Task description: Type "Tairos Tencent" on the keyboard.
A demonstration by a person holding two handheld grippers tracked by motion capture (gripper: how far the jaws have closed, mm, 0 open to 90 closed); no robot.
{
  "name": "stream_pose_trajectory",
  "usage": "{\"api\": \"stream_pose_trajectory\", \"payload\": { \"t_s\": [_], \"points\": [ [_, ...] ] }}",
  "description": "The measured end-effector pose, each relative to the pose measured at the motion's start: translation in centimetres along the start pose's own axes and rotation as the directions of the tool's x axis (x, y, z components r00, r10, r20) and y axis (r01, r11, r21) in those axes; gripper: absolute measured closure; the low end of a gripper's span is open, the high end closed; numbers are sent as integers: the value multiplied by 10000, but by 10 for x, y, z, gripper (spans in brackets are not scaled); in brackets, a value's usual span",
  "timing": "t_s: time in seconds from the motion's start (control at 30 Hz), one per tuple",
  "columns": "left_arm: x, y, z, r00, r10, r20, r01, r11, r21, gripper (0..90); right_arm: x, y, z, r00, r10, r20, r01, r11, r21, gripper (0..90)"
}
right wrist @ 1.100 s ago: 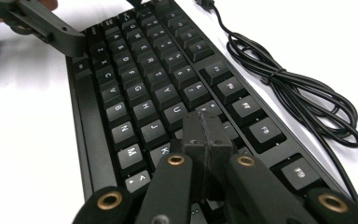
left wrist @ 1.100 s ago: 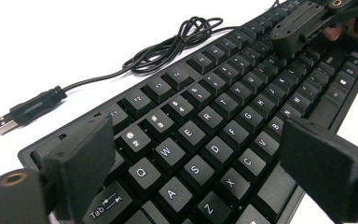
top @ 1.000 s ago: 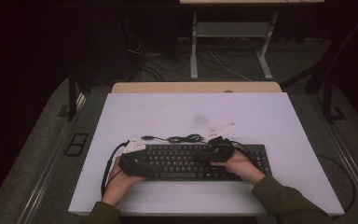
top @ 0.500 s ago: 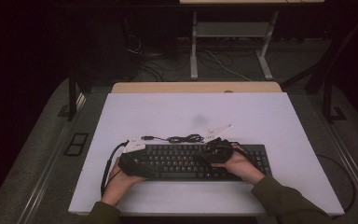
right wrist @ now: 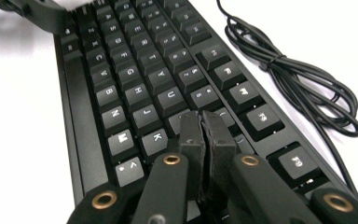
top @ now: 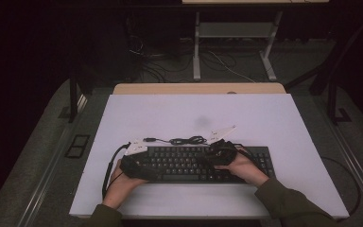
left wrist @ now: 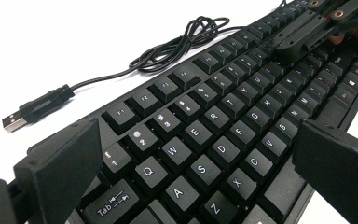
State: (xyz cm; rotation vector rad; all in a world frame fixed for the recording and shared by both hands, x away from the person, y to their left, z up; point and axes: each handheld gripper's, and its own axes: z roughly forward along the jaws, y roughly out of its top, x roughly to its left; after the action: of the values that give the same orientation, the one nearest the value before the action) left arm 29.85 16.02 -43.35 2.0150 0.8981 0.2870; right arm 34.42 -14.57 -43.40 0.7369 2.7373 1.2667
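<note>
Right gripper [right wrist: 204, 122] closed, tips on keyboard [right wrist: 135, 79]; left gripper [left wrist: 191, 172] open, straddling it (empty). Risk: tips hit neighbouring keys, cable [right wrist: 289, 70] snags.

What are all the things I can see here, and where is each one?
keyboard: one, black, near edge of the table, under both grippers
cable: one, black, coiled just behind the keyboard, USB plug lying loose on the table
table: one, white top
stand: one, pale grey, on the floor beyond the table
left gripper: one, black, jaws wide apart astride the keyboard's left end
right gripper: one, black, jaws shut, tips on the keys
hands: two, one on each gripper
</note>
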Motion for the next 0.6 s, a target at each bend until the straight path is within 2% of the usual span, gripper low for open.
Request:
{"api": "stream_pose_trajectory", "payload": {
  "t_s": [0.3, 0.6],
  "points": [
    [0, 0, 0, 10000, 2, 7, -2, 10000, 3, 12, -1, 2, -6, 9999, 113, 8, -113, 9990, -439, 774],
    [1, 0, -2, 10000, 39, -16, -39, 10000, -46, 31, -4, 2, -10, 9994, 357, -20, -357, 9957, -850, 571]
  ]
}}
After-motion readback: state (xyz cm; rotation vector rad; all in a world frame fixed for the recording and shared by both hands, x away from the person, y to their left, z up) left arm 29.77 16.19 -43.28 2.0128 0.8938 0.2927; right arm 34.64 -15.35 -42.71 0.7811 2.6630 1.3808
